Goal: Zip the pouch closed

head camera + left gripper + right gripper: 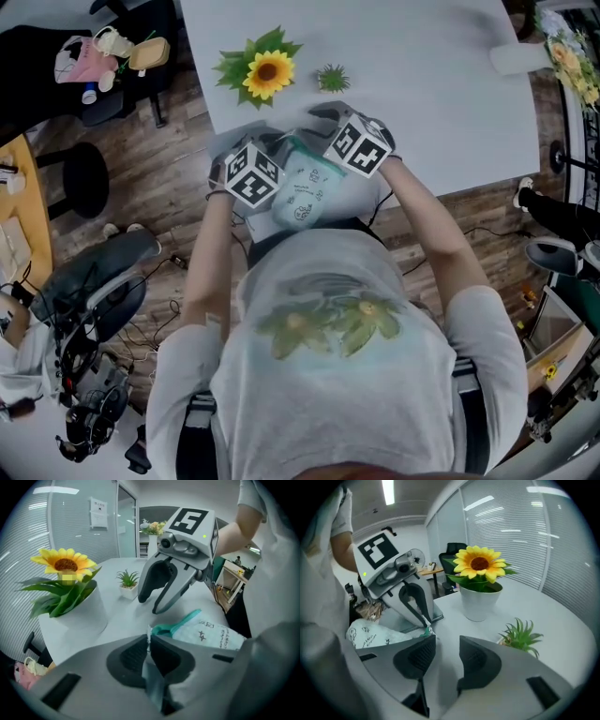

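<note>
A pale mint pouch (305, 192) with small printed figures and a teal zip edge (180, 626) is held over the near edge of the white table (422, 94). My left gripper (150, 641) is shut on the pouch's end by the zip, with cloth pinched between its pads. From the right gripper view, the left gripper (425, 624) grips that same corner of the pouch (375, 634). My right gripper (447, 641) is open with nothing between its pads. It hangs just above the pouch's zip end, facing the left one, and shows as the right gripper (151, 603) with its fingers apart.
A sunflower in a white pot (267, 73) and a small green succulent (332, 78) stand on the table just beyond the grippers. Left of the table are a black stool (84, 178) and an office chair (94, 281) on the wood floor.
</note>
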Available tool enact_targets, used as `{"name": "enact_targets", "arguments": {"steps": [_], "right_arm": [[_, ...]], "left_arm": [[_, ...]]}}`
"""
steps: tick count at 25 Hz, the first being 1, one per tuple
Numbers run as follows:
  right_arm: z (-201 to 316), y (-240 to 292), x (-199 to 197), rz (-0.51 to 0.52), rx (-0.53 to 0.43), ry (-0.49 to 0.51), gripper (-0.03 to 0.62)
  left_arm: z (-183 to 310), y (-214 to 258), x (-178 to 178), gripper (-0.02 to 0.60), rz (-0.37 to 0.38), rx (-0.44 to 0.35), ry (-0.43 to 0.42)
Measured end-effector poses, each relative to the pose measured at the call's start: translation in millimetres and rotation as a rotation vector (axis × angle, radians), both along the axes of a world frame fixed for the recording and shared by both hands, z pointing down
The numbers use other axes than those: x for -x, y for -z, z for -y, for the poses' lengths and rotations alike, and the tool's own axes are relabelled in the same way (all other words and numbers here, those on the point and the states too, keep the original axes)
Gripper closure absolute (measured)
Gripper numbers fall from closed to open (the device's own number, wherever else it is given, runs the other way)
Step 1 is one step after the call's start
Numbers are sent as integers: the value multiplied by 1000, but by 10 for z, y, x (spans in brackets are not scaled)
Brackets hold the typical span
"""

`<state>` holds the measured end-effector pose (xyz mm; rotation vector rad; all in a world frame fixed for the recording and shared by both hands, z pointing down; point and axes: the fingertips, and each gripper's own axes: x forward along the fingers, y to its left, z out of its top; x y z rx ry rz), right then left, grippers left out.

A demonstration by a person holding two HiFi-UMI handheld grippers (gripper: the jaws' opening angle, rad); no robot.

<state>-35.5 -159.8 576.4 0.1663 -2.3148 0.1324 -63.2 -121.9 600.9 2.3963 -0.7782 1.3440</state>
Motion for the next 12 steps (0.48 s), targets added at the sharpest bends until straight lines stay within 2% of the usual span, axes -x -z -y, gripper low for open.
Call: {"name": "enact_targets", "arguments": {"steps": [7, 9, 12], "right_arm": [[-84, -232, 61, -170, -244, 334, 427], [-117, -288, 82, -191, -277, 401, 427], [-156, -323, 134, -189, -287, 450, 427]], "left_arm": [[16, -10, -25, 555, -2, -3, -52], [17, -19, -34, 555, -5, -2, -58], [22, -43, -38, 555, -7, 3, -62]]}}
